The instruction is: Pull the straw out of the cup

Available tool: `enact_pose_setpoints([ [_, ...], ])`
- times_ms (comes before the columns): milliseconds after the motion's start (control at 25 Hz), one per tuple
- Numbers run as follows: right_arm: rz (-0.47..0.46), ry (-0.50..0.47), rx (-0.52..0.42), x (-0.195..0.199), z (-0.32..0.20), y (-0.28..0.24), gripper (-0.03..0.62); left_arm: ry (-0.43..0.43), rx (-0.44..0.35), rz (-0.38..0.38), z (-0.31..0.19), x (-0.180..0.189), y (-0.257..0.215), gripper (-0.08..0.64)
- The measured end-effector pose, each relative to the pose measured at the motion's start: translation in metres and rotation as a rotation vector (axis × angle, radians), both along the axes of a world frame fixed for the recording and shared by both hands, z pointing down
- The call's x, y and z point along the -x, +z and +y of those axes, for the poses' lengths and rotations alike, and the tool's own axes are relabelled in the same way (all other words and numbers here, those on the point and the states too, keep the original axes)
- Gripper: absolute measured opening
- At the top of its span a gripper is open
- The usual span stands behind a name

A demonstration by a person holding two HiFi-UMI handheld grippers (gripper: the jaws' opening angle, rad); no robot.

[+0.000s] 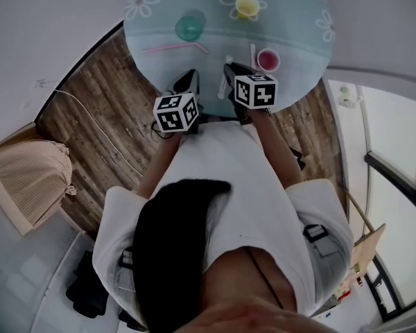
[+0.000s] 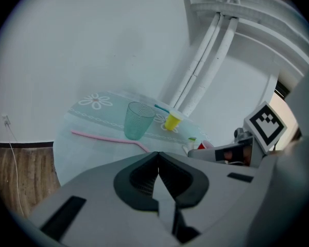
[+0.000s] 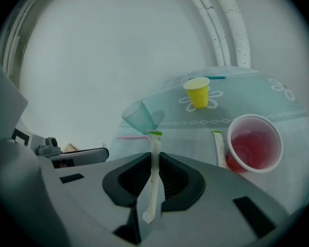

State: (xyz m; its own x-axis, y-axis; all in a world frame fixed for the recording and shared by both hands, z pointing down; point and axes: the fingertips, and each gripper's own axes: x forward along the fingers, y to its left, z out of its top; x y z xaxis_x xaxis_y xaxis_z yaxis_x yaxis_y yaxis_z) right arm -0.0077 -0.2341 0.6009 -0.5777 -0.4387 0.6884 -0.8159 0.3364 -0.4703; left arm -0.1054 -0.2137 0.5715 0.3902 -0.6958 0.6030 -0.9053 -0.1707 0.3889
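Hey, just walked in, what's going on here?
A person holds a claw in each hand over a table. The right claw is shut on a white straw with a green tip, apart from the red cup, which has no straw in it. The left claw is shut and empty. A second white straw and a pink straw lie on the table.

Left tongs closed, right tongs clamped, both angled downward.
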Motion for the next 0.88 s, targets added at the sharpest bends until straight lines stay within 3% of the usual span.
enact_pose_setpoints([
  [280,0.077,0.031,0.019,0.002,-0.013,0.016,0.063,0.003,0.018,-0.004,-0.005,0.017,0.004,0.01],
  [880,0.151,0.032,0.072,0.02,-0.024,0.046,0.063,0.061,0.034,0.015,-0.024,0.03,0.006,0.009],
])
